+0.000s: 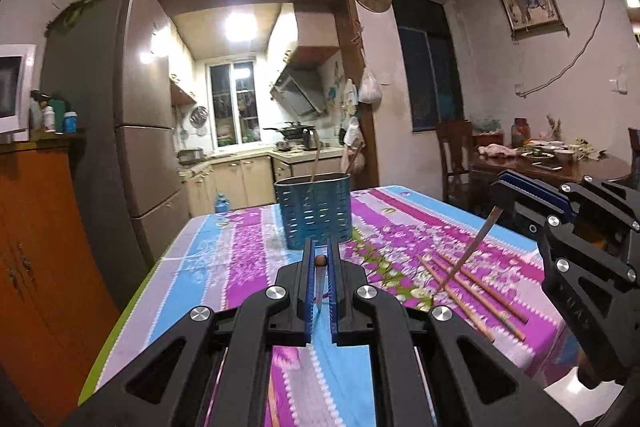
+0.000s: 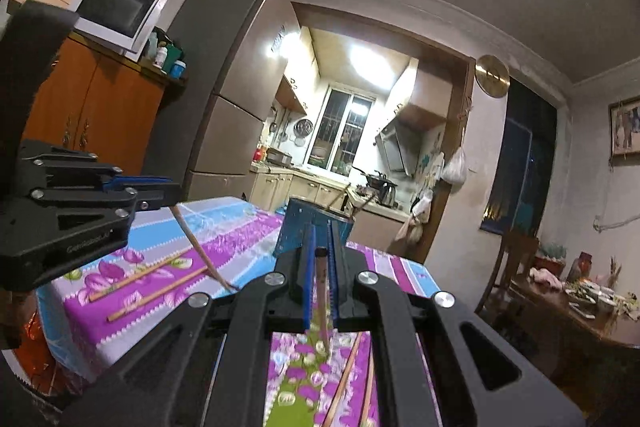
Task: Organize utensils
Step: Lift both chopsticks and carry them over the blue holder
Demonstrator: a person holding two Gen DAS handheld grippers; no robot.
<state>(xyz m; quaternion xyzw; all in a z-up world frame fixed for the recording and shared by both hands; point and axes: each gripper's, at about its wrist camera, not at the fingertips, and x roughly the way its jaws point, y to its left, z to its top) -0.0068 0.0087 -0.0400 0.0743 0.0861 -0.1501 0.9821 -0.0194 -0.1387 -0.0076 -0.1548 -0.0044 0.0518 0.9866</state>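
Left wrist view first: the left gripper (image 1: 320, 259) has its blue-padded jaws clamped on a chopstick (image 1: 320, 281), whose round end shows between the pads while the shaft hangs down toward the floral tablecloth (image 1: 240, 259). Dead ahead on the cloth stands the blue perforated utensil holder (image 1: 314, 213), with a couple of sticks poking out of its top. Off to the right, the right gripper (image 1: 500, 201) pinches a second chopstick (image 1: 474, 247) that slants down to the table, its tip close to two loose chopsticks (image 1: 476, 293) lying side by side.

Right wrist view now: the right gripper (image 2: 322, 251) is closed on its chopstick (image 2: 322, 291), the utensil holder (image 2: 308, 227) just beyond the fingertips. At the left, the left gripper (image 2: 168, 197) grips its own stick (image 2: 200, 247), angled down over the two loose chopsticks (image 2: 144, 287) on the cloth.
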